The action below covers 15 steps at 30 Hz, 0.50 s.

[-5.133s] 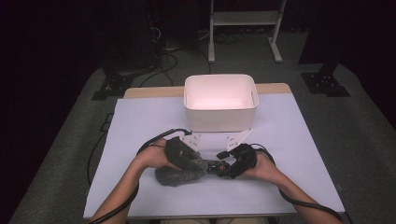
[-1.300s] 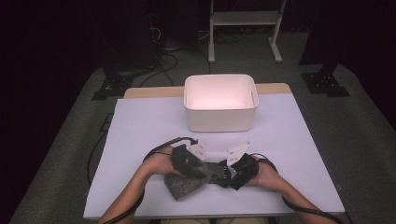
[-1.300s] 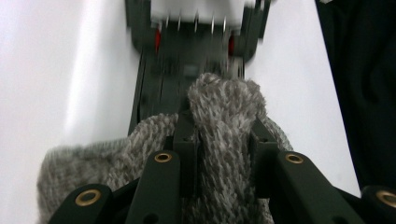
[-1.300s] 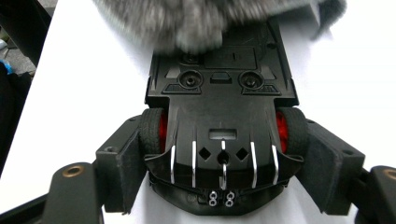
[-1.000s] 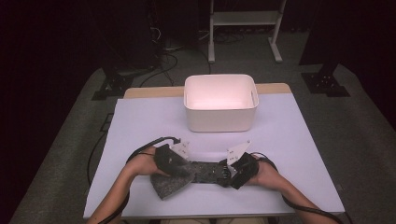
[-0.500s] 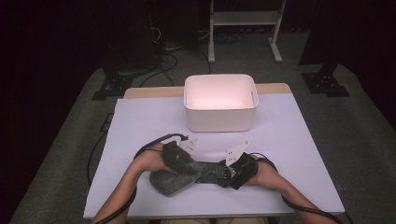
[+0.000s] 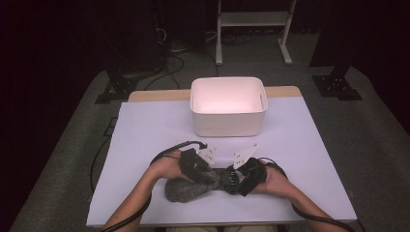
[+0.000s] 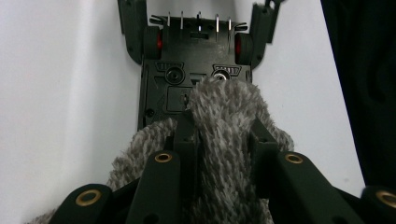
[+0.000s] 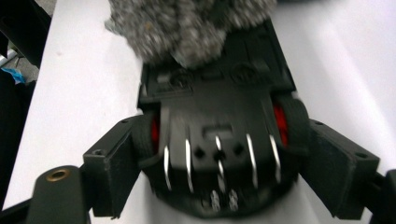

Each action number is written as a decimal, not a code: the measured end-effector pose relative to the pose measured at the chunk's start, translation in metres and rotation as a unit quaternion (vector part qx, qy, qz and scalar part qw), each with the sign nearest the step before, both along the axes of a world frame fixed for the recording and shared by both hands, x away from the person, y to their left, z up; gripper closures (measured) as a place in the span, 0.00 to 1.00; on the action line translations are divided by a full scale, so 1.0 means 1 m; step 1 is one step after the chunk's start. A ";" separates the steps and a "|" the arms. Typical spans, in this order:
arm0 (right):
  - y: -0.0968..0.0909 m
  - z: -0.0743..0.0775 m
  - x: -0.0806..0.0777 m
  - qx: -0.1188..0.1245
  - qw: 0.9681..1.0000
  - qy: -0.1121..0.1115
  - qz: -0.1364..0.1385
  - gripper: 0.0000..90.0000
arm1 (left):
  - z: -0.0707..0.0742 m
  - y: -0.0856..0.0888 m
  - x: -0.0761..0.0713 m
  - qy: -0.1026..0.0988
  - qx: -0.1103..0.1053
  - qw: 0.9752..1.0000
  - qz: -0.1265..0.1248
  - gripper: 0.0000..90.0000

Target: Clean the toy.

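Observation:
A black toy car (image 8: 187, 79) with red wheels shows its underside, and a grey knitted cloth (image 8: 224, 107) covers one end of it. My left gripper (image 8: 223, 126) is shut on the cloth, pinching a fold of it. At the car's other end my right gripper (image 9: 224, 163) grips the car (image 9: 219, 102). Its jaws have just been opening a little, and both still touch the wheels. In the high view the left gripper (image 7: 200, 169) and right gripper (image 7: 232, 180) face each other over the cloth (image 7: 186, 189) near the table's front edge.
A white plastic bin (image 7: 227, 104) stands at the back middle of the white table (image 7: 145, 125). Cables trail from both grippers toward the front edge. Beyond the table are a dark floor and stand legs.
The left gripper has moved to the right toward the right gripper, taking the cloth along. The right hand has kept still.

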State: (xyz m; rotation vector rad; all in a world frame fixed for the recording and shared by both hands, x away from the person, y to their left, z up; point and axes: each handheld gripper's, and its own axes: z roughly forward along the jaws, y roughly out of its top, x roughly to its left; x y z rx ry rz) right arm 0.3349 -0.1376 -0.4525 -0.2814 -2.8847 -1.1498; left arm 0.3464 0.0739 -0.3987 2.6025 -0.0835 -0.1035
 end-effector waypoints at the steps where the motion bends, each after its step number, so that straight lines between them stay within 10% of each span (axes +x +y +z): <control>1: 0.003 0.000 -0.001 0.001 1.000 -0.001 0.001 0.23 | 0.000 -0.001 0.000 0.000 -0.001 1.000 -0.001 0.79; 15: 0.006 -0.001 -0.001 -0.013 0.999 -0.033 0.027 0.26 | 0.004 0.041 0.018 -0.014 0.006 0.998 0.058 0.78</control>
